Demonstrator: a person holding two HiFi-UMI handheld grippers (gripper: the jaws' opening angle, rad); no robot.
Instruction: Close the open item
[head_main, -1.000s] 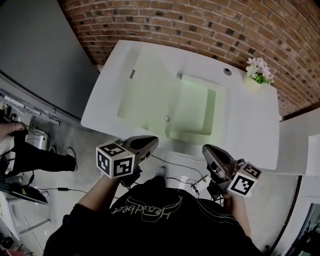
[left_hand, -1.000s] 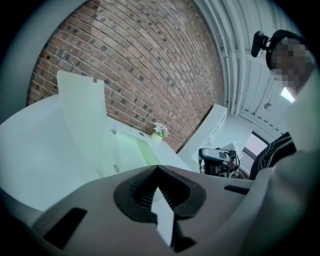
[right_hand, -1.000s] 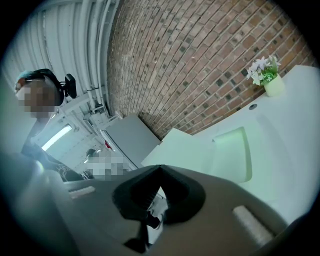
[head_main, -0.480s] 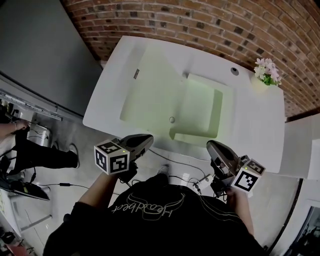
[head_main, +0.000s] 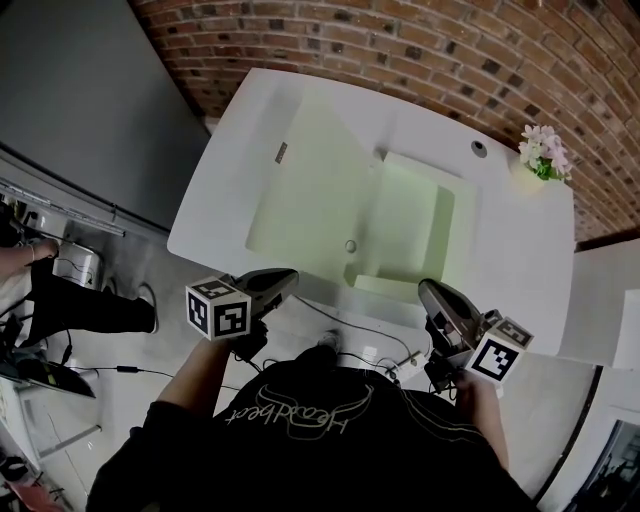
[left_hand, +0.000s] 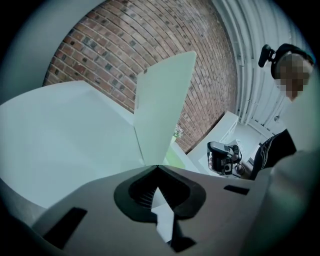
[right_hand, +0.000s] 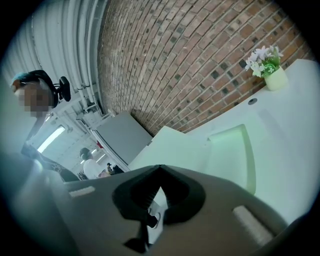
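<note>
White boxy counter unit (head_main: 520, 250) is sitting far side against the red brick wall (head_main: 400, 50). Its pale-green hinged lid (head_main: 305, 195) is standing open, left of the recessed compartment (head_main: 415, 225). Left gripper (head_main: 290, 276) and right gripper (head_main: 426, 290) are hovering at the near edge, both with jaws pinched together on nothing. Cursive shirt print (head_main: 290, 415) isn't reading clearly.

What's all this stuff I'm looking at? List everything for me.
counter: one, white, against the wall
lid: one, pale green, standing open on the counter's left part
compartment: one, pale green, recessed beside the lid
flower pot: one, white blooms, counter's back right corner
brick wall: one, red-brown, behind the counter
bystander: one, dark trousers, far left edge
left gripper: one, grey, shut, empty
right gripper: one, grey, shut, empty
</note>
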